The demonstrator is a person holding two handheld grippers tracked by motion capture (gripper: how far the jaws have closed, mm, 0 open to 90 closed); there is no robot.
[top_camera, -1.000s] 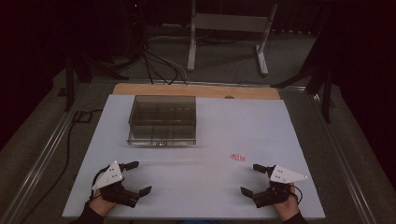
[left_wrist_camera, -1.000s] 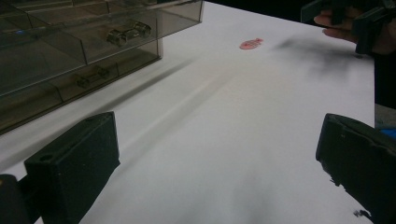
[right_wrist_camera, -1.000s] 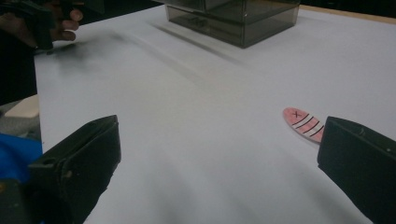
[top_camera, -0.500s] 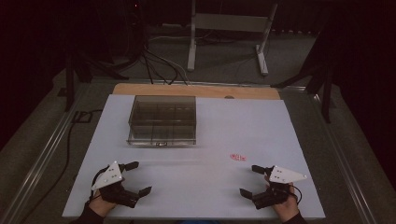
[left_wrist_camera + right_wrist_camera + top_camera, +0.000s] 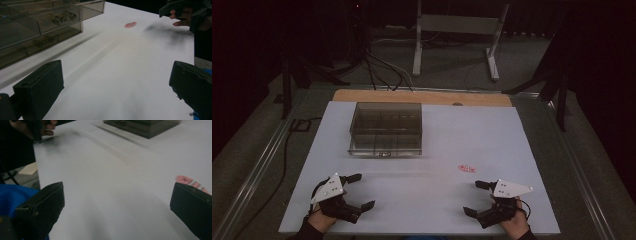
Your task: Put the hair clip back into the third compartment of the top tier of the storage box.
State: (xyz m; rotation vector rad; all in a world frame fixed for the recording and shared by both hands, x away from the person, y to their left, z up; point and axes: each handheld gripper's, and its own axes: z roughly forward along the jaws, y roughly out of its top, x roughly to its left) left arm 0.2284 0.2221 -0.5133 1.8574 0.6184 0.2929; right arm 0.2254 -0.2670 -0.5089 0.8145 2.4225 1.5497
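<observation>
We hold left gripper (image 5: 357, 191) and right gripper (image 5: 474, 198) at the tabletop's near corners, jaws spread, empty. Start pose, we judge; next likely reach: pink disc (image 5: 466, 168) or box (image 5: 386, 129).

No legible text or signs anywhere.

Right tool (image 5: 117, 207), black jaws spread wide, above the white bench (image 5: 112, 170); small pink round disc (image 5: 191, 182) beside the right jaw.
</observation>
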